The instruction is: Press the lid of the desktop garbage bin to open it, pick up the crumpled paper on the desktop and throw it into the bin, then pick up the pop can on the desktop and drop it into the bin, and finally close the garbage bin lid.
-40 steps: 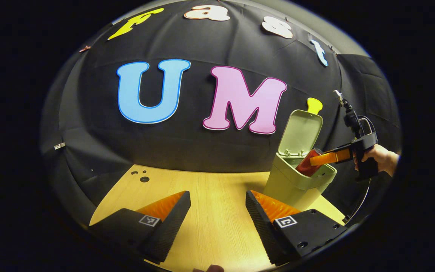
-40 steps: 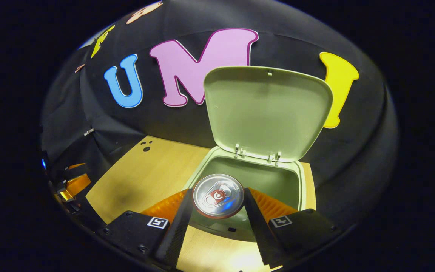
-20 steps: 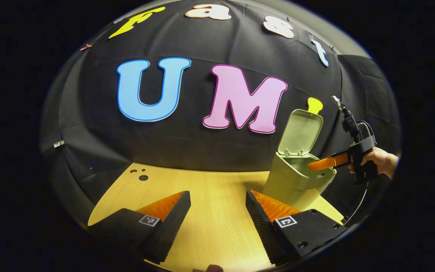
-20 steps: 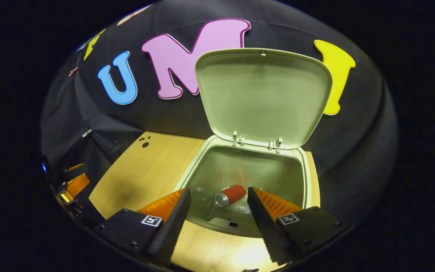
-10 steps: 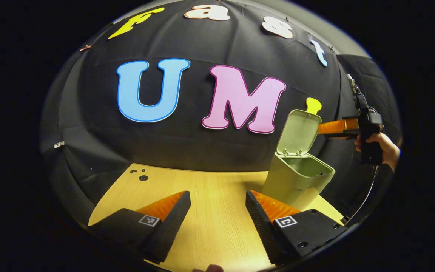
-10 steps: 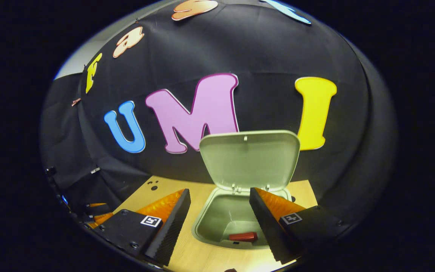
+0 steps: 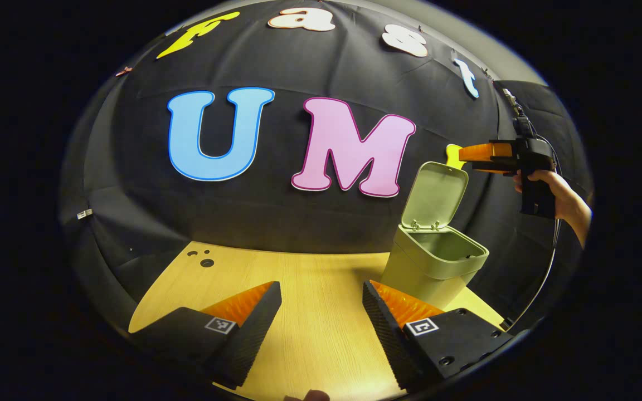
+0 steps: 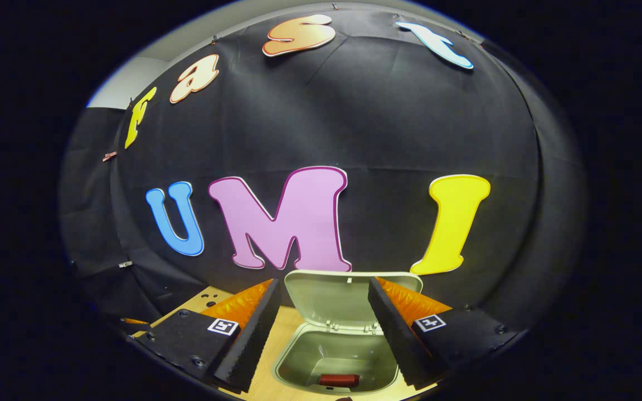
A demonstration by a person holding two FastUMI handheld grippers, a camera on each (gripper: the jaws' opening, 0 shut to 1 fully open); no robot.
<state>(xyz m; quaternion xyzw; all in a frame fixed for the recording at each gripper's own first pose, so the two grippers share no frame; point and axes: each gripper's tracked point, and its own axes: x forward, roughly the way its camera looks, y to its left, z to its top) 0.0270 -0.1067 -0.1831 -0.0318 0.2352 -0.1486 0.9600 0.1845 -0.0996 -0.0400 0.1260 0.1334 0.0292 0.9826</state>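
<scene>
We see the right claw (image 8: 324, 312) released above the green bin (image 8: 293, 362), lid (image 8: 332, 298) upright, pop can (image 8: 339, 380) lying inside below it, while the left claw (image 7: 321, 312) hangs released over the tabletop (image 7: 321, 278).

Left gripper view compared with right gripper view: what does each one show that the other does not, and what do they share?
The left gripper view shows the bin's outside wall, the right gripper raised by the lid's top edge, and the hand holding it. The right gripper view looks down into the bin, where the can lies on the bottom. Both show the open lid and the table.
</scene>
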